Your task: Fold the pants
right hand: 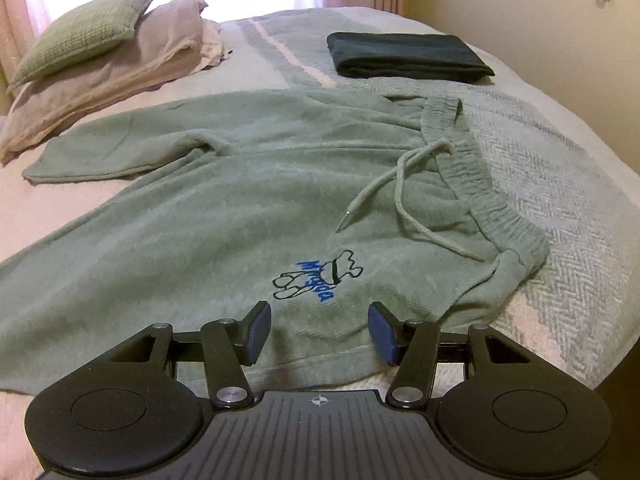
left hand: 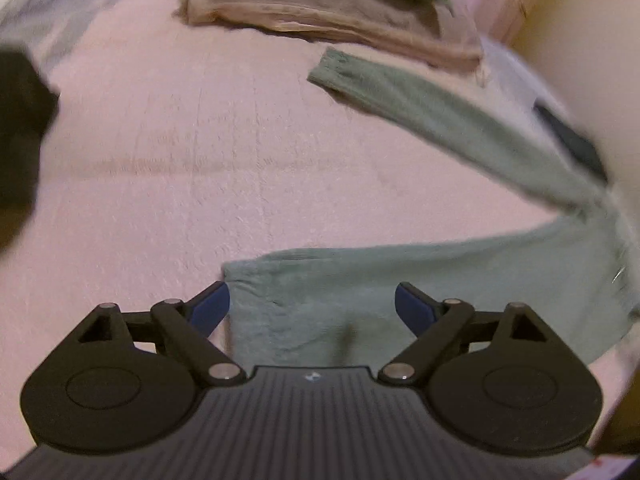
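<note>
**On the bed: both grippers released over green sweatpants**

Above a leg hem, the left gripper (left hand: 312, 304) stood wide, released. The right gripper (right hand: 319, 334) hovered parted, holding nothing, over the sweatpants (right hand: 208, 216) spread flat beside blue embroidery (right hand: 316, 280) reading roughly "Mr.gda".

pants (right hand: 192, 216): soft fleecy cloth, matt – embroidered logo (right hand: 318, 278) | bedspread (right hand: 560, 184): woven herringbone cloth, rough | tongs (right hand: 320, 332): matt black plastic, bright metal pins – blue pads (right hand: 382, 332) smooth | cushion (right hand: 84, 28): coarse waffle weave
</note>
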The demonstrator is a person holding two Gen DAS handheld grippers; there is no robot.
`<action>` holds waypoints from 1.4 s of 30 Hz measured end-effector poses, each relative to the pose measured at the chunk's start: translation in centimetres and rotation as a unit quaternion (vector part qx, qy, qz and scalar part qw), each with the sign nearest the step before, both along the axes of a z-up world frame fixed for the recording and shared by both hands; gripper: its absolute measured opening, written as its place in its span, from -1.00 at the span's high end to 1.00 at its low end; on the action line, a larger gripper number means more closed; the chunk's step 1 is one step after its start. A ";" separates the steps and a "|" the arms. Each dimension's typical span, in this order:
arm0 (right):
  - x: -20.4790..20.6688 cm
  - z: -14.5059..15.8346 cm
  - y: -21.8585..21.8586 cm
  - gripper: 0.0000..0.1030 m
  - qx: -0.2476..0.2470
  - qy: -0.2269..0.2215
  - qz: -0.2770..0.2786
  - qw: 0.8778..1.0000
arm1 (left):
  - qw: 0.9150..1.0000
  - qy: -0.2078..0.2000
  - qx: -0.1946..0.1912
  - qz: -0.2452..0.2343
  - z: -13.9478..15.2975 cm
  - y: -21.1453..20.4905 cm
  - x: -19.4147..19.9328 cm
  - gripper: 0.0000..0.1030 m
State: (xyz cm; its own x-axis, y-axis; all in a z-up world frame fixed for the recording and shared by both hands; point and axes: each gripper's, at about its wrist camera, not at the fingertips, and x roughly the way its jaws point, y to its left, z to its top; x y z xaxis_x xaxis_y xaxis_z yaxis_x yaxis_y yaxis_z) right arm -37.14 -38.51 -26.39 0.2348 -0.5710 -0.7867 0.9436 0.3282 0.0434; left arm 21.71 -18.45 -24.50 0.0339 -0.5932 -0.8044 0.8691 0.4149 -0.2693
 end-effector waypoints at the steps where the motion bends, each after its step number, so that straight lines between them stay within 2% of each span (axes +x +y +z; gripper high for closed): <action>1: 0.0 0.1 0.3 0.01 -0.003 -0.005 -0.002 1.000 | 1.000 -0.010 -0.003 0.003 0.3 0.3 -0.4 -0.52; 3: 0.1 -0.3 0.4 0.01 0.000 -0.017 0.000 1.000 | 0.999 -0.038 -0.007 -0.012 0.7 0.8 -2.4 -0.31; 5: 0.8 -1.3 0.6 0.01 0.004 -0.011 0.011 1.000 | 0.996 -0.071 -0.013 -0.050 0.1 1.4 -5.7 0.34; 6: 1.1 -2.0 0.7 0.01 0.007 -0.001 0.020 1.000 | 0.994 -0.090 -0.004 -0.066 -0.8 1.6 -7.5 0.38; 7: 1.7 -3.2 0.9 0.01 0.018 0.030 0.036 0.999 | 0.991 -0.106 0.012 -0.077 -2.0 1.7 -8.8 0.45; 8: 2.0 -4.4 1.0 0.01 0.036 0.066 0.049 0.996 | 0.989 -0.120 0.045 -0.076 -3.8 2.0 -10.0 0.53; 9: 2.1 -5.1 1.2 0.00 0.047 0.085 0.056 0.994 | 0.987 -0.129 0.074 -0.058 -5.1 2.2 -10.5 0.56; 11: 1.7 -4.2 1.6 0.00 0.076 0.088 0.031 0.993 | 0.988 -0.130 0.081 -0.010 -4.9 3.2 -11.3 0.58; 13: 1.2 -1.4 2.6 0.00 0.091 0.069 0.004 0.993 | 0.985 -0.134 0.103 0.021 -2.6 3.2 -12.2 0.54; 14: 1.1 0.5 3.6 0.00 0.081 0.051 0.003 0.995 | 0.985 -0.133 0.105 0.032 -0.6 3.5 -12.8 0.37; 16: 1.4 4.6 5.6 -0.01 0.070 0.018 0.003 0.997 | 0.985 -0.120 0.112 0.046 2.9 3.9 -13.7 0.15; 19: 2.0 10.1 7.8 -0.15 0.077 -0.040 0.002 0.996 | 0.988 -0.084 0.119 0.051 8.3 4.5 -15.6 -0.14; 21: 2.5 13.1 9.2 -0.23 0.084 -0.067 0.009 0.994 | 0.988 -0.085 0.121 0.049 11.4 5.0 -17.2 -0.27; 22: 3.1 14.3 9.8 -0.26 0.085 -0.069 0.014 0.994 | 0.988 -0.088 0.123 0.042 12.8 5.3 -17.9 -0.36; 24: 4.0 16.1 10.8 -0.29 0.086 -0.056 0.027 0.994 | 0.986 -0.097 0.135 0.028 14.6 5.2 -19.5 -0.36; 27: 5.0 18.1 13.0 -0.30 0.076 -0.034 0.041 0.996 | 0.984 -0.109 0.144 0.012 16.8 5.8 -21.5 -0.36; 34: 4.9 20.7 16.2 -0.30 0.077 -0.030 0.056 0.995 | 0.984 -0.116 0.135 -0.018 20.1 7.1 -25.1 -0.36; 42: 5.0 20.8 17.0 -0.30 0.087 -0.015 0.056 0.994 | 0.985 -0.109 0.129 -0.038 21.3 7.5 -25.6 -0.36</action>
